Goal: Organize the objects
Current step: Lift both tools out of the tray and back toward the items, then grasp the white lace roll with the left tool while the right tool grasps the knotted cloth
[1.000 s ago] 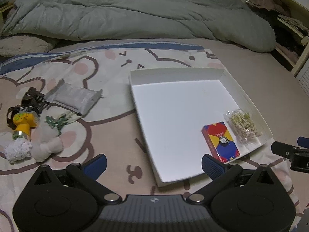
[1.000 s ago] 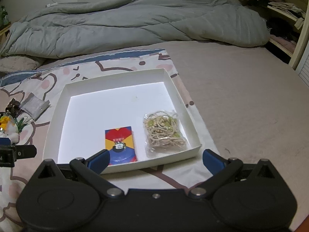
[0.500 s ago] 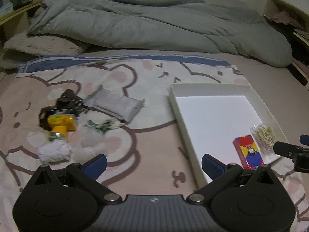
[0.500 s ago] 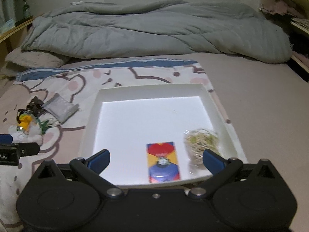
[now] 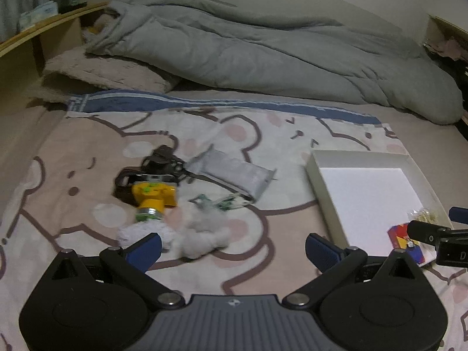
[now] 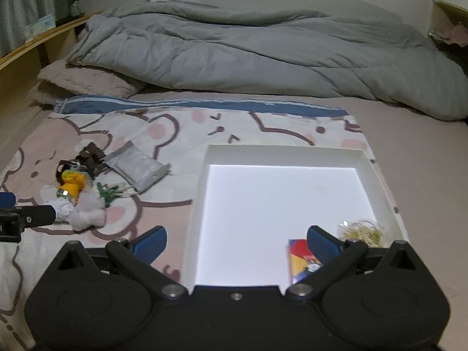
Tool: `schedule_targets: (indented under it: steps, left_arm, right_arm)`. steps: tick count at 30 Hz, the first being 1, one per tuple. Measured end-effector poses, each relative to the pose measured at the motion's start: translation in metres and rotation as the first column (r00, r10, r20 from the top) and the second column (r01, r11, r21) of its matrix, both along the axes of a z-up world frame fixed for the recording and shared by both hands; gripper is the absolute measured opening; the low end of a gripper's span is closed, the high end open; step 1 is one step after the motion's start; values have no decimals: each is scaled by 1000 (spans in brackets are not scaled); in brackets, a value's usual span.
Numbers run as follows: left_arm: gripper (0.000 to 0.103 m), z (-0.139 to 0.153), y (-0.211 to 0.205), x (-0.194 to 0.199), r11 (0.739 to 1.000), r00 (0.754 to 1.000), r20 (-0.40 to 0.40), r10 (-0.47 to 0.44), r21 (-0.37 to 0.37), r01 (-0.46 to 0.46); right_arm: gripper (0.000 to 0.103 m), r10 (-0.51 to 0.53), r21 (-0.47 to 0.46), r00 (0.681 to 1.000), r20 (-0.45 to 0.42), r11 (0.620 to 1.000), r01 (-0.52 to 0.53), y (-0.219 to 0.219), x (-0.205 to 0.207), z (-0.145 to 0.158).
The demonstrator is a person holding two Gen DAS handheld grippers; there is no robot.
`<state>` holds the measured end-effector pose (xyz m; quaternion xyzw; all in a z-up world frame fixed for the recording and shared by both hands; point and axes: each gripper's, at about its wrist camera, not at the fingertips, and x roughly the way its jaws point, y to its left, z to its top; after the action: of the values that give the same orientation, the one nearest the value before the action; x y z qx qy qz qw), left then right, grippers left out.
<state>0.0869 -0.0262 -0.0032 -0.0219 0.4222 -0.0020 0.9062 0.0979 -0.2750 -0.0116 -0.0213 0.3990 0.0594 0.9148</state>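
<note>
A white tray (image 6: 204,175) lies on the bed and holds a red-blue card box (image 6: 301,260) and a clear bag of beige string (image 6: 362,232). The tray also shows in the left wrist view (image 5: 318,187). Left of it lies a pile: a yellow toy (image 5: 153,194), a grey pouch (image 5: 237,172), white fluffy items (image 5: 201,234), a small green item (image 5: 213,201) and a dark strap bundle (image 5: 161,158). My left gripper (image 5: 232,247) is open and empty, just short of the fluffy items. My right gripper (image 6: 237,241) is open and empty over the tray's near edge.
A bear-print blanket (image 5: 87,152) covers the near bed. A bunched grey duvet (image 6: 248,55) and a pillow (image 5: 108,76) lie at the back. A wooden headboard shelf (image 5: 35,29) with a bottle stands at the left.
Both grippers have swung left. The left wrist view now centres on the pile instead of the tray. The tray has shifted right in both views. Both grippers stay open.
</note>
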Motion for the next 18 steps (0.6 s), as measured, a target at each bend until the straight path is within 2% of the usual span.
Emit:
schedule_targets:
  steps: [6, 13, 18]
  left_arm:
    - [103, 8, 32, -4, 999, 999, 20, 51, -8, -50]
    - [103, 13, 67, -6, 994, 992, 70, 109, 17, -110]
    - [103, 11, 91, -1, 987, 985, 74, 156, 33, -159]
  right_arm:
    - [103, 31, 39, 999, 23, 999, -32, 23, 4, 6]
    - [103, 49, 58, 997, 56, 997, -52, 48, 10, 7]
    - [103, 69, 64, 995, 77, 995, -74, 65, 16, 5]
